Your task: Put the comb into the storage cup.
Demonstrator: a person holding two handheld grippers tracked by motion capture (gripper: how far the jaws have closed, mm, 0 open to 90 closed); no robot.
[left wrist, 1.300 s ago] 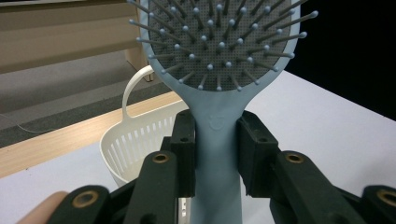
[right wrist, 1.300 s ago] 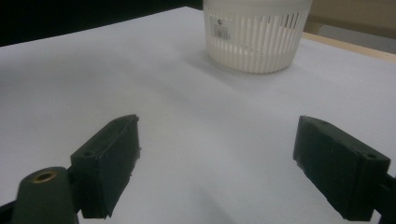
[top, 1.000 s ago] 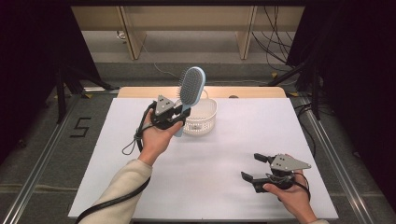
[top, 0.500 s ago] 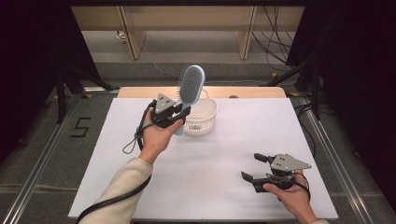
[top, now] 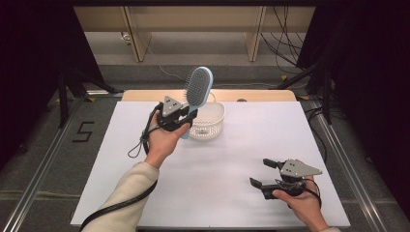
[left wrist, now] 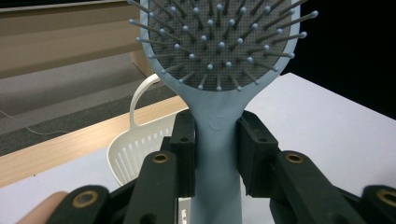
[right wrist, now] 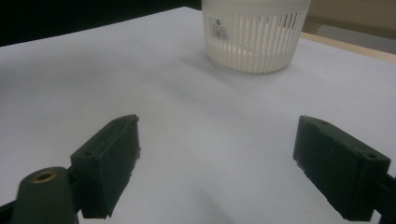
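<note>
The blue hairbrush (top: 197,89) stands almost straight up in the air, tipped a bit to the right, w/ its round bristle head at the top and its long handle going down. The bristles face the person. The left gripper (top: 180,116) pinches the handle from both sides; in the left gripper view the brush (left wrist: 219,70) sits right between the two black pads (left wrist: 186,149), which press on the handle just under the head, so the jaws are narrow and holding the brush. The left hand (top: 164,140) holds that gripper up over the far left part of the table (top: 121,159). Just behind and to the right of the brush is a white basket (top: 208,123) w/ slits in its wall and a thin looped handle; it stands on the table near the far edge. The brush's lower end hangs just beside the basket's left rim; can't tell if they touch. The right gripper (top: 263,174) is well apart, low near the front right corner, in the right hand (top: 302,205). Its jaws are wide w/ nothing in them, and point across the bare white top toward the basket (right wrist: 254,35).
</note>
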